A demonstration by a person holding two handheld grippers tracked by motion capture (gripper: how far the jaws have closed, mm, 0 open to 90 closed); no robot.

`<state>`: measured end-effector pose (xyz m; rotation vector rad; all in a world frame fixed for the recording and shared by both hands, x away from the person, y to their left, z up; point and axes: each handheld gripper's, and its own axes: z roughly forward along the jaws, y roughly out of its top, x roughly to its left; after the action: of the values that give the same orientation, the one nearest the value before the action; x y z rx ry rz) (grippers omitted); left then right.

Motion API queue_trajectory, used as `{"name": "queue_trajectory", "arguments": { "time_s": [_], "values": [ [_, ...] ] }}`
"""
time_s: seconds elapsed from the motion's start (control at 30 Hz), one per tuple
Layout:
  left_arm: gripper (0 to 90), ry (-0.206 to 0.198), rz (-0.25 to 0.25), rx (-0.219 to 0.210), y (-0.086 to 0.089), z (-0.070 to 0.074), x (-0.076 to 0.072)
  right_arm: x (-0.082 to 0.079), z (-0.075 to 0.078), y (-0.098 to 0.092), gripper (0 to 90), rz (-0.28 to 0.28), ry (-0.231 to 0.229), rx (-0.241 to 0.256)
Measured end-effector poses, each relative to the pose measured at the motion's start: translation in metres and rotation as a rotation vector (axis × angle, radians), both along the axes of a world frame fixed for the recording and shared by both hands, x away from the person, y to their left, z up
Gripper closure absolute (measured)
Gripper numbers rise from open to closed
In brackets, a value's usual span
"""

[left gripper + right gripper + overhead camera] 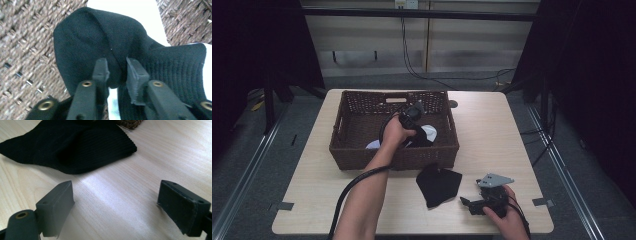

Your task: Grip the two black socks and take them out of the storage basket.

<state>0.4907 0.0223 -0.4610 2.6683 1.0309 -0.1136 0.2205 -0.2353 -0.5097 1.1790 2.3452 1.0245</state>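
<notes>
The right gripper [469, 204] sits near the front edge of the light wood surface [492, 125], held by the person's right hand [507, 220]. Its fingers [58, 202] are wide apart with nothing between them, and the right gripper view shows bare wood under the gap. Just ahead of them lies a black cloth [72, 147], flat on the surface. In the high view this black cloth [438, 184] is between the right gripper and the front wall of a brown woven basket [362, 155], with its top tip touching or almost touching that wall. The left hand [396, 131] reaches into the basket and holds the left gripper [416, 112] down inside it. From above, dark cloth and something white [431, 132] show under the hand, but the fingers are hard to see. The left gripper view shows them up close: the left gripper [117, 72] has its fingers [135, 75] close together, pinching a fold of a second black cloth [90, 42]. That cloth looks knitted and ribbed. White stuff [140, 17] lies beneath it, and the woven basket wall [25, 57] is on both sides.
</notes>
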Motion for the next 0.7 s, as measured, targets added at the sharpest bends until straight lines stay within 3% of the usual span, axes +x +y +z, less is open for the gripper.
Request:
{"name": "queue_trajectory", "arguments": {
  "time_s": [0.4, 0.6, 0.7],
  "values": [
    [72.0, -0.006, -0.019, 0.023, 0.011, 0.041, -0.009, 0.000, 0.000, 0.000, 12.4, -0.002, 0.001, -0.001],
    [73.3, -0.003, -0.014, 0.023, 0.020, 0.039, -0.011, 0.000, 0.000, 0.000, 12.4, -0.002, 0.000, -0.001],
    [83.1, 0.016, -0.009, 0.027, 0.024, 0.034, -0.011, 0.000, 0.000, 0.000, 12.4, -0.002, 0.001, -0.001]
  ]
}}
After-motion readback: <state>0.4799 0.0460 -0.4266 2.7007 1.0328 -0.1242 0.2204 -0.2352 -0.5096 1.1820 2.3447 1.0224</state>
